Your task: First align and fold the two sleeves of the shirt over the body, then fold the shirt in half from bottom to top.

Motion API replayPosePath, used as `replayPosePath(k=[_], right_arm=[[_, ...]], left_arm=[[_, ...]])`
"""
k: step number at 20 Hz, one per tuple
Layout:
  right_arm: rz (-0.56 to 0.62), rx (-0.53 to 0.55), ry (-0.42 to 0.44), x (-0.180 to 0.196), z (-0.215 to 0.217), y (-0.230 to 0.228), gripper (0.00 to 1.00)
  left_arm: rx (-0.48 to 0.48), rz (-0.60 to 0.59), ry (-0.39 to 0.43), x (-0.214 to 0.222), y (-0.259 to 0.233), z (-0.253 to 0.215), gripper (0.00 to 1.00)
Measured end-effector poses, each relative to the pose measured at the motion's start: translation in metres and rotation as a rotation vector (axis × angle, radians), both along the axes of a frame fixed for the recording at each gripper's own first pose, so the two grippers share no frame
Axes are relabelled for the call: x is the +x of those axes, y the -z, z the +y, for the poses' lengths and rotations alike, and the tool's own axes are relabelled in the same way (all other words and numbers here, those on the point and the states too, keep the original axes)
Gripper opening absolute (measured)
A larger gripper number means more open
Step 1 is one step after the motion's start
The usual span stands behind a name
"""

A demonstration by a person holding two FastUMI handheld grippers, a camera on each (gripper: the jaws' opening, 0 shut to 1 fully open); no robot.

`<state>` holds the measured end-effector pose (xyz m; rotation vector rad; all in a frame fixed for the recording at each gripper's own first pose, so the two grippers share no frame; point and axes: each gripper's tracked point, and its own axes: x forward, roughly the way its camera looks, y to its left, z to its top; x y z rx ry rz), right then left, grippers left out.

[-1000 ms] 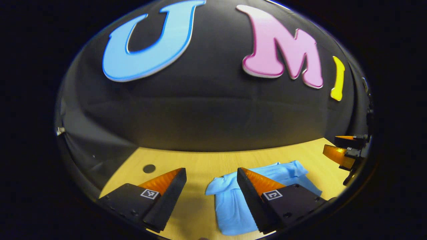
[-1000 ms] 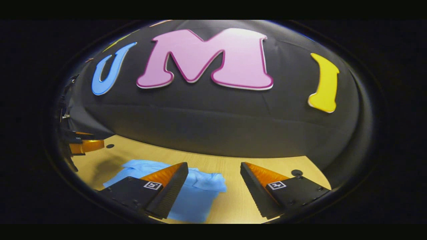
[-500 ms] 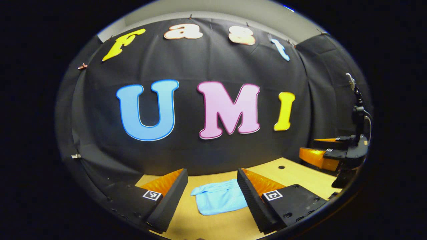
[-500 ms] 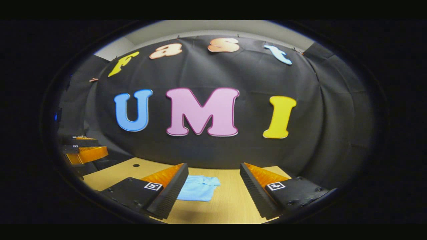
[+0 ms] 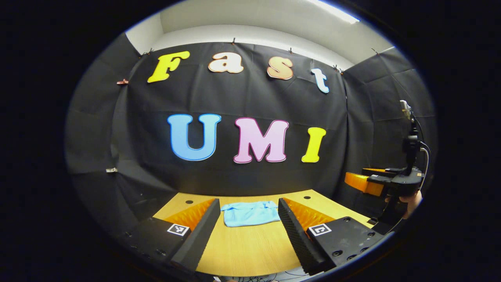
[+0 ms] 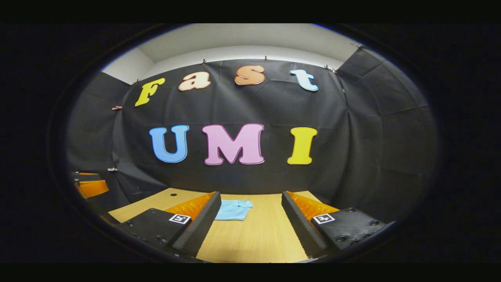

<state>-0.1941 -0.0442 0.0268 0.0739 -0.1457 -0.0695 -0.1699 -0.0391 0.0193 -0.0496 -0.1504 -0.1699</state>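
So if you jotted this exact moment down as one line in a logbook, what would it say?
shirt: folded, flat on table | left gripper: open, off shirt | right gripper: open, off shirt | phase: fold looks done

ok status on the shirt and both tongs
Left tongs open, holding nothing. Right tongs open, holding nothing. Blue shirt lies folded on the wooden table, apart from both. Nothing in the way.

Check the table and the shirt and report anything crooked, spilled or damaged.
Nothing stands out. The blue shirt lies folded in a compact bundle on the wooden table, with nothing spilled around it. Both the left gripper and the right gripper are open and apart from it.
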Motion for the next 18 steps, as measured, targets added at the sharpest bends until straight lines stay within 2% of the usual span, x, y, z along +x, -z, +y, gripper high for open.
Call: replayPosePath(k=[3, 6, 13, 18], right_arm=[[0.023, -0.016, 0.025, -0.032, -0.002, 0.016, 0.96], [0.044, -0.036, -0.003, -0.046, 0.012, 0.027, 0.97], [0.034, -0.035, -0.068, -0.052, 0.041, 0.025, 0.97], [0.017, -0.045, -0.068, -0.05, 0.04, 0.019, 0.97]], left_arm=[[-0.038, -0.021, -0.051, -0.027, 0.008, 0.008, 0.95], [-0.043, -0.018, -0.055, -0.035, 0.015, 0.007, 0.97], [0.0, 0.004, -0.052, -0.029, 0.014, 0.006, 0.97], [-0.002, 0.013, -0.044, -0.023, 0.017, 0.001, 0.97]])
